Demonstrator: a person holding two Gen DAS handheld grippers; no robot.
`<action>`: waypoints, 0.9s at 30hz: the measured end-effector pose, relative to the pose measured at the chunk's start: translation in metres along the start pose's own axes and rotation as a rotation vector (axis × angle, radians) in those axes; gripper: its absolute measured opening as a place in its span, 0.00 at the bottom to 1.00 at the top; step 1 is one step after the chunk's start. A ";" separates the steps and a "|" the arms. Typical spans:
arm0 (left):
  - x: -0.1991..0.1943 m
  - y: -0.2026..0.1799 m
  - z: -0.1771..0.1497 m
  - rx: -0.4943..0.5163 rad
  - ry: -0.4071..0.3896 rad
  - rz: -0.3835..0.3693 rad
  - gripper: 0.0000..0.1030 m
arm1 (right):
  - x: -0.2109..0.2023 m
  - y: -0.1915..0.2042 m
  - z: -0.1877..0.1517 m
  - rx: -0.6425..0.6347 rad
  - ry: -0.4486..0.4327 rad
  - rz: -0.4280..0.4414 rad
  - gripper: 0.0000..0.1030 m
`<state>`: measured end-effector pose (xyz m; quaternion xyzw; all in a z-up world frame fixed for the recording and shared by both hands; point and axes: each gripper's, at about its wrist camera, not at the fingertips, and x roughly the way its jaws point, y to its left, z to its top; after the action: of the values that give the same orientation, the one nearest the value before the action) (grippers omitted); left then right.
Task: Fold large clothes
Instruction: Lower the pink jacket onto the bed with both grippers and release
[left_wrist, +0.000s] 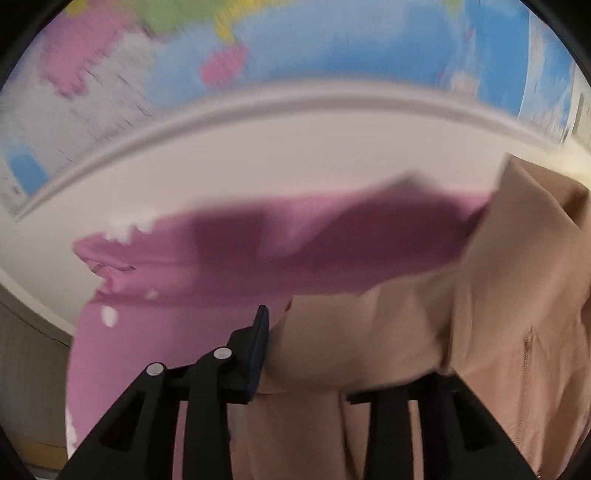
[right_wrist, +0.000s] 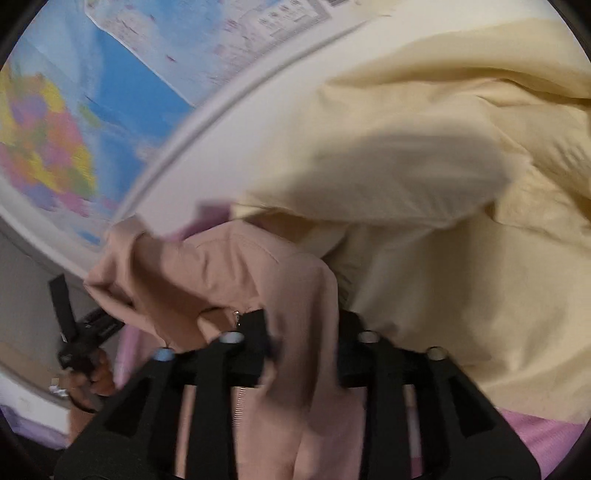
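Your left gripper (left_wrist: 306, 354) has tan fabric lying between its jaws: the left finger's blue pad (left_wrist: 260, 354) stands clear at the cloth's edge, while the right finger is buried under the tan jacket (left_wrist: 498, 295), so you cannot tell whether the pads press on it. The jacket spills from the jaws toward the right edge of the frame, its zipper (left_wrist: 528, 354) running down at lower right. Behind it, a pink garment (left_wrist: 221, 266) lies spread across the white table (left_wrist: 258, 155) from centre left to the jacket's hem, its ragged left edge well short of the table's rim. Bare white surface runs above the pink cloth up to the raised moulding, with a blurred map (left_wrist: 332, 44) beyond. In your right wrist view, the right gripper (right_wrist: 303, 354) stands partly open with the jacket (right_wrist: 221, 273) draped between its fingers; a grip cannot be confirmed. A large cream garment (right_wrist: 443, 184) fills the upper right and crowds against the jacket, leaving open table (right_wrist: 229, 147) only in a band at upper centre. Your left hand (right_wrist: 92, 373) shows at lower left, beside the jacket's edge.
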<state>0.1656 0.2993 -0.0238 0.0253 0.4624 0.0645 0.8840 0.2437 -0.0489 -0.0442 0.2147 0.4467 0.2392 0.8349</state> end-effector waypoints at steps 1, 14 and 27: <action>0.006 0.001 -0.004 -0.001 0.009 -0.002 0.35 | -0.004 0.002 -0.001 -0.005 -0.019 -0.011 0.38; -0.026 0.034 -0.034 0.011 -0.100 -0.136 0.61 | 0.030 0.126 -0.021 -0.428 -0.040 -0.116 0.45; -0.056 0.049 -0.098 0.128 -0.045 -0.198 0.77 | -0.031 0.082 -0.021 -0.261 -0.143 -0.006 0.70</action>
<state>0.0495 0.3388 -0.0291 0.0374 0.4456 -0.0531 0.8929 0.1943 0.0005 0.0118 0.1194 0.3519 0.2770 0.8861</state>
